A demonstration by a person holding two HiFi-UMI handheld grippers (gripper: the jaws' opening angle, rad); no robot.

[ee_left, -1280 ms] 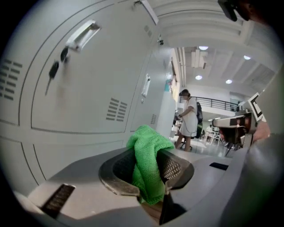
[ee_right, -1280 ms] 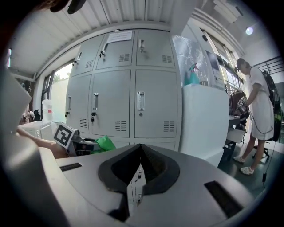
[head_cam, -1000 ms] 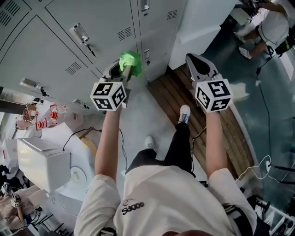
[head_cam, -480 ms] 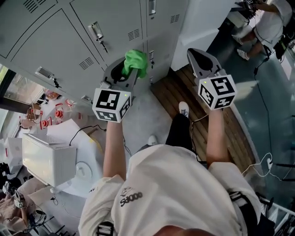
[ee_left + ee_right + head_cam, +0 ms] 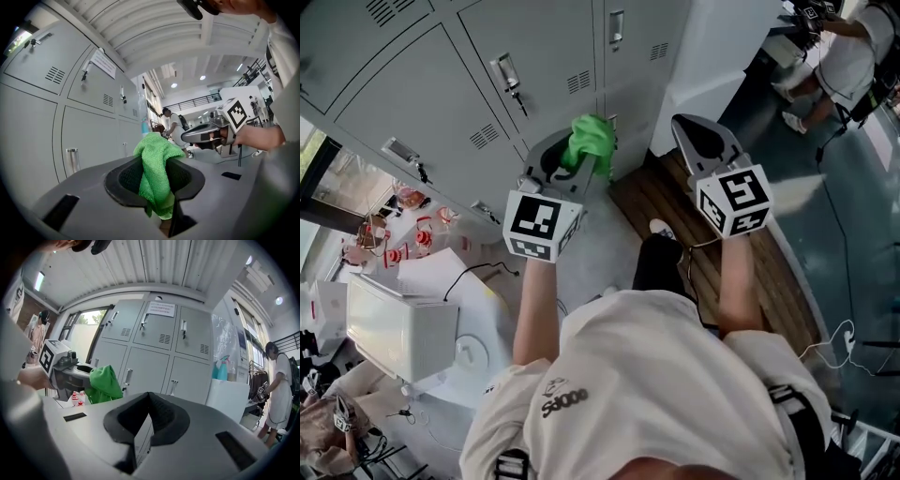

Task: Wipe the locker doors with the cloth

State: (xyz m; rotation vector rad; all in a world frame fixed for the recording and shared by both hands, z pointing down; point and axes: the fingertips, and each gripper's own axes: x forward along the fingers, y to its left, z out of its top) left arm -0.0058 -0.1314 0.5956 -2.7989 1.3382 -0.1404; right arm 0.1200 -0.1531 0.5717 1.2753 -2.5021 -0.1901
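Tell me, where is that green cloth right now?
In the head view the green cloth is pinched in the left gripper, held before the grey locker doors, with the empty right gripper to its right.

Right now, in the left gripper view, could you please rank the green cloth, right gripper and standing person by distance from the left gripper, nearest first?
1. green cloth: clamped in the jaws.
2. right gripper: to the right.
3. standing person: far behind, centre.
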